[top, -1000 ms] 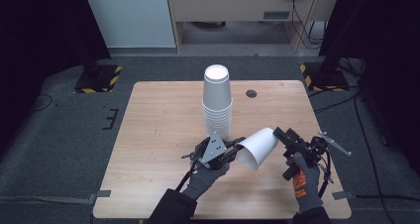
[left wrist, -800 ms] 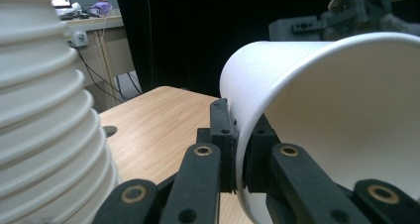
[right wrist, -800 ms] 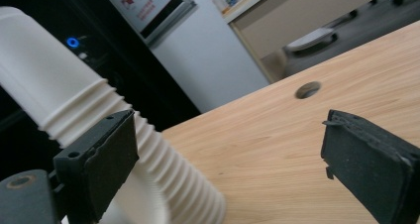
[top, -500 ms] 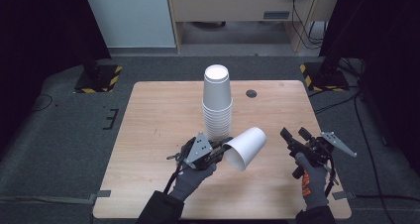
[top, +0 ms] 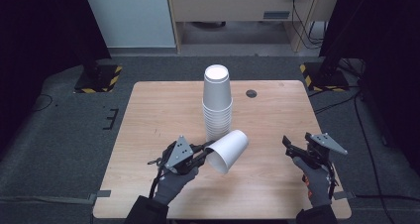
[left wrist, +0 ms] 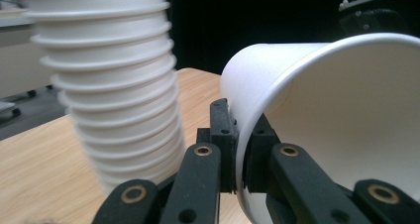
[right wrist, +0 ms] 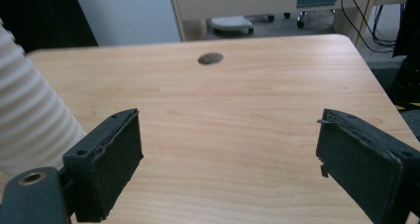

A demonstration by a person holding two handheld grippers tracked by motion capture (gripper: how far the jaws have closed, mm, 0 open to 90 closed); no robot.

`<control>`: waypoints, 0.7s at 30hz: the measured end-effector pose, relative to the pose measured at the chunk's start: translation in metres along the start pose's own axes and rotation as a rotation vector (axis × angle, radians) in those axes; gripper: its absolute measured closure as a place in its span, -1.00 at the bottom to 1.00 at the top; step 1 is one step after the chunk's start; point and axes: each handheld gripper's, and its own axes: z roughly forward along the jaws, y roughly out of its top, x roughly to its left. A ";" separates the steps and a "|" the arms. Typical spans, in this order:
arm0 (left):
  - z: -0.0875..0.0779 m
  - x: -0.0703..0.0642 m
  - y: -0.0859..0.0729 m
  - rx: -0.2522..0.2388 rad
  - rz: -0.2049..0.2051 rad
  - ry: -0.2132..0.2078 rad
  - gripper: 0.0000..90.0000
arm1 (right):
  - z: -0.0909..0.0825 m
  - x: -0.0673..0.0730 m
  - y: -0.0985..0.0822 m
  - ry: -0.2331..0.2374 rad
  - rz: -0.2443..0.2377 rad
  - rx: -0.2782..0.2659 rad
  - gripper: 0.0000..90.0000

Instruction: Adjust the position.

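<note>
Paper cup (top: pixel 228 150): white, single, tilted, rim pinched by left claw (top: pixel 205 148), one jaw inside and one outside, just in front of cup stack (top: pixel 217 103). Right claw (top: pixel 288 147): jaws spread wide, holding nothing, well apart to the right. Stack: upside down, mid-bench (top: pixel 148 115).

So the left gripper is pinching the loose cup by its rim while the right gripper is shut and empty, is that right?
Not quite: the right gripper is open, its jaws wide apart in the right gripper view. The left gripper does pinch the loose cup by its rim.
</note>
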 end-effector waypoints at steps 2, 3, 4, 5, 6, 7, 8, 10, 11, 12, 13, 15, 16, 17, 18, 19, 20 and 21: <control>-0.003 0.002 -0.001 0.000 -0.004 0.006 0.90 | 0.002 0.000 -0.002 -0.007 -0.022 0.020 -0.77; -0.009 0.005 -0.002 0.004 -0.012 0.017 0.90 | 0.003 0.001 -0.002 -0.010 -0.032 0.029 -0.77; -0.012 0.007 -0.003 0.012 -0.011 0.020 0.90 | 0.003 0.001 -0.003 -0.013 -0.040 0.034 -0.77; -0.015 0.008 -0.003 0.015 -0.012 0.024 0.90 | 0.004 0.001 -0.003 -0.016 -0.045 0.037 -0.77; -0.018 0.009 -0.003 0.021 -0.011 0.026 0.90 | 0.004 0.001 -0.003 -0.014 -0.052 0.041 -0.77; -0.022 0.010 -0.004 0.026 -0.013 0.029 0.90 | 0.004 0.002 -0.004 -0.015 -0.053 0.044 -0.77; -0.024 0.012 -0.004 0.030 -0.015 0.031 0.90 | 0.005 0.002 -0.004 -0.014 -0.064 0.051 -0.77; -0.032 0.015 -0.006 0.038 -0.020 0.041 0.90 | 0.006 0.002 -0.005 -0.011 -0.072 0.066 -0.77; -0.035 0.017 -0.008 0.039 -0.025 0.046 0.90 | 0.006 0.002 -0.006 -0.013 -0.084 0.074 -0.77; -0.038 0.017 -0.009 0.036 -0.030 0.052 0.90 | 0.007 0.003 -0.007 -0.013 -0.090 0.081 -0.78; -0.042 0.019 -0.011 0.036 -0.035 0.060 0.90 | 0.007 0.003 -0.007 -0.013 -0.094 0.085 -0.78; -0.050 0.021 -0.015 0.038 -0.039 0.070 0.90 | 0.008 0.003 -0.007 -0.010 -0.100 0.094 -0.78; -0.053 0.022 -0.017 0.038 -0.042 0.076 0.90 | 0.008 0.004 -0.008 -0.010 -0.105 0.096 -0.78; -0.056 0.024 -0.018 0.037 -0.048 0.080 0.90 | 0.009 0.004 -0.008 -0.009 -0.110 0.096 -0.78; -0.059 0.026 -0.020 0.039 -0.054 0.087 0.90 | 0.009 0.004 -0.008 -0.008 -0.112 0.099 -0.79; -0.062 0.027 -0.022 0.039 -0.061 0.093 0.90 | 0.009 0.004 -0.009 -0.009 -0.118 0.102 -0.79; -0.065 0.029 -0.023 0.046 -0.061 0.099 0.90 | 0.009 0.004 -0.009 -0.016 -0.126 0.101 -0.79; -0.069 0.031 -0.025 0.050 -0.065 0.106 0.90 | 0.009 0.004 -0.009 -0.018 -0.132 0.104 -0.79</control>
